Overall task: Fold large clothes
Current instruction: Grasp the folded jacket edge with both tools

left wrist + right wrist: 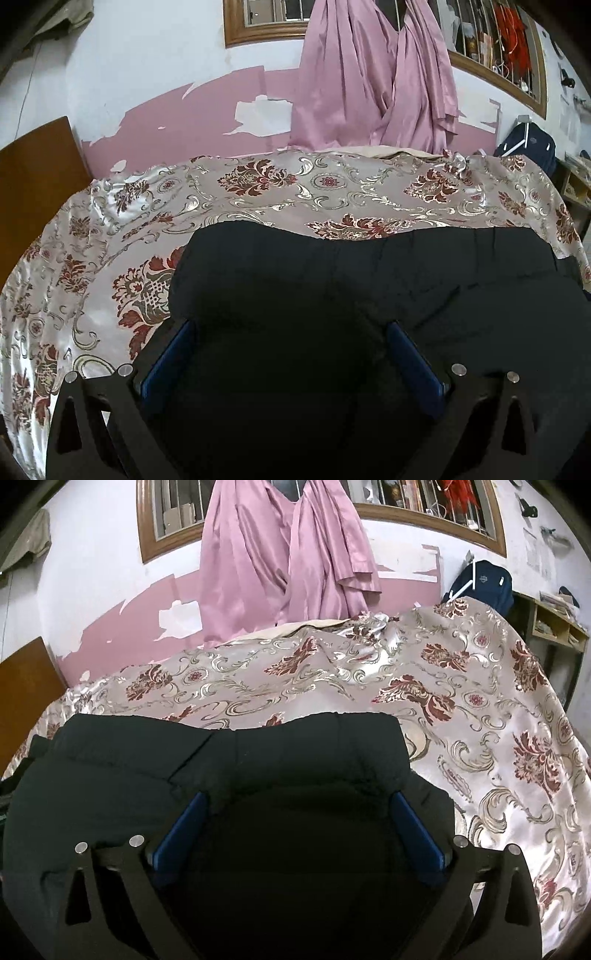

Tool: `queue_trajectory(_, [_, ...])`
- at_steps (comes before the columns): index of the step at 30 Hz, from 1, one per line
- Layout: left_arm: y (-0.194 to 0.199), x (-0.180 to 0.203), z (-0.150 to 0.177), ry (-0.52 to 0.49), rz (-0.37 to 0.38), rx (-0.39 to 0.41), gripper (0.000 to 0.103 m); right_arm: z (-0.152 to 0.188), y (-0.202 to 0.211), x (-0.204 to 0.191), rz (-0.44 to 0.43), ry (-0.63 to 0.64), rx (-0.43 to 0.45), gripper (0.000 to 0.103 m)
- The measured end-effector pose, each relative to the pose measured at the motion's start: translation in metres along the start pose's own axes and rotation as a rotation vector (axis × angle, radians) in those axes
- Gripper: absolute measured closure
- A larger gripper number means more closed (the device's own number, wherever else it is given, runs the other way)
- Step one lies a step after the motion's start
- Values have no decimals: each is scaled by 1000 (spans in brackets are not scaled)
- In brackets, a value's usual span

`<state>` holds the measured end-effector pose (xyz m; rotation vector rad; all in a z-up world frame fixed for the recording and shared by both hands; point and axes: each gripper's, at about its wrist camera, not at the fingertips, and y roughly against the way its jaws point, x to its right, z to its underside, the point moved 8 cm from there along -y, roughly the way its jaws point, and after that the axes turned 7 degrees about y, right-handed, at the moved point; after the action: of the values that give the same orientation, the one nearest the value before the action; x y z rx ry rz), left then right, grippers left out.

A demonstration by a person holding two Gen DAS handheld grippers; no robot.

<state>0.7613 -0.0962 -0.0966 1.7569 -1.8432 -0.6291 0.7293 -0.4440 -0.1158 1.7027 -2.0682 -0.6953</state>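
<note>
The black garment (369,295) is spread on the bed (92,258), long axis running 9 to 3 o'clock, its far edge at 12. Both hand-held grippers, left (291,332) and right (299,805), are held wide open directly over it, nothing gripped.

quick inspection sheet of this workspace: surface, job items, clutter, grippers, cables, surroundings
surface: bed covered by a shiny cream spread with red floral pattern, wrinkled at the far right corner.
job's things: large black garment lying flat on the spread, far edge fairly straight.
clutter: nothing seen on the spread.
grippers: left gripper and right gripper both over the garment, jaws wide apart, holding nothing.
cables: nothing seen.
surroundings: pink satin curtains, wood-framed barred window, peeling pink wall, navy backpack, wooden shelf.
</note>
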Motion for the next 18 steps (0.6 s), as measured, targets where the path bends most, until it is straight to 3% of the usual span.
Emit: queue_trajectory(18, [-21,1,2,59,55,-38,0,4,-14,2,-21,-30,-14,2])
